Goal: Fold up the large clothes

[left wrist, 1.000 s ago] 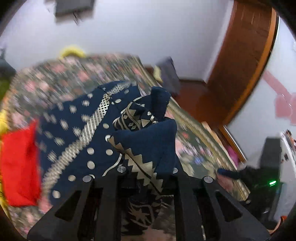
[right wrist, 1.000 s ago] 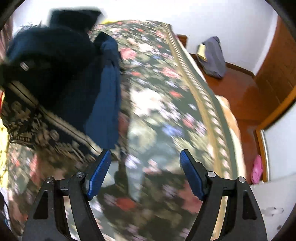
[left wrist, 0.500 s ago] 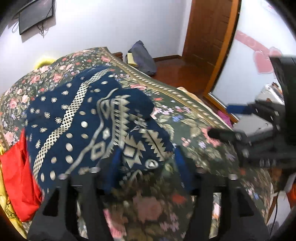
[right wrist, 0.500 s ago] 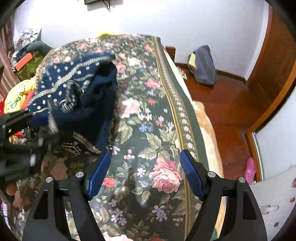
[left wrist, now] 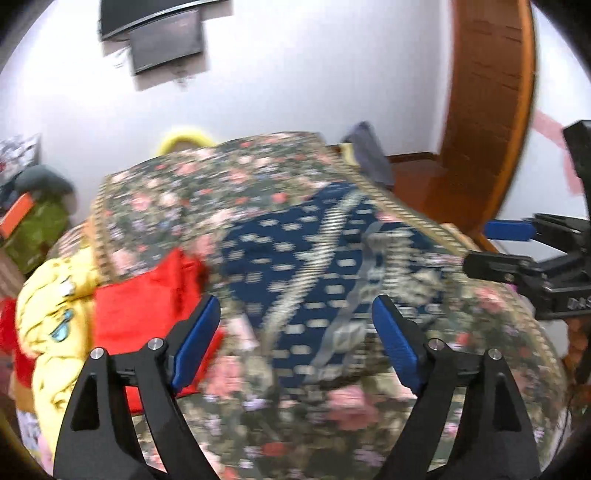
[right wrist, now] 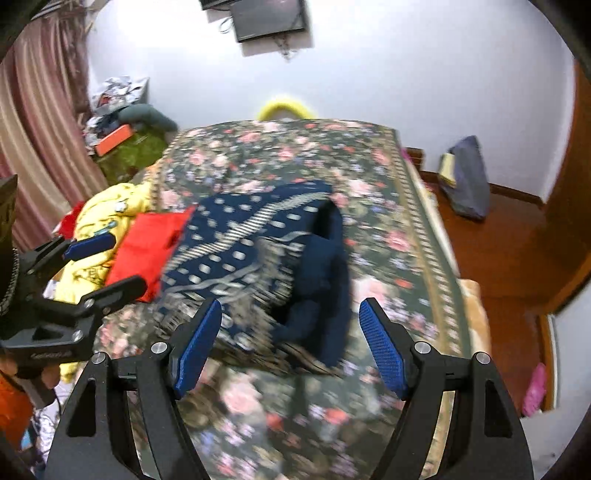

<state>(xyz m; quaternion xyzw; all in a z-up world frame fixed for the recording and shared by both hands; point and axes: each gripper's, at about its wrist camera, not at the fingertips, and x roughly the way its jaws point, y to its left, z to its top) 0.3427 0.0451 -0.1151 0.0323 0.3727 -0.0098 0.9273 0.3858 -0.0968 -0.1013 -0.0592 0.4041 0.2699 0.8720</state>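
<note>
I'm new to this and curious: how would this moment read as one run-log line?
left gripper: jaws just opening, empty | right gripper: open, empty | navy patterned garment: folded on floral bedspread, beside red cloth

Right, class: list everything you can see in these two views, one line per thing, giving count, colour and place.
Garment: one, navy with pale pattern, on the bed.
Bedspread: one, dark floral, covering the bed.
Red cloth: one, red, left of the garment.
Yellow cloth: one, yellow, bed's left edge.
Screen: one, black, on the wall.
Bag: one, grey, on the floor.
Curtain: one, pink, far left.
Left gripper: one, black, blue pads, open, empty.
Right gripper: one, same, open, empty.
</note>
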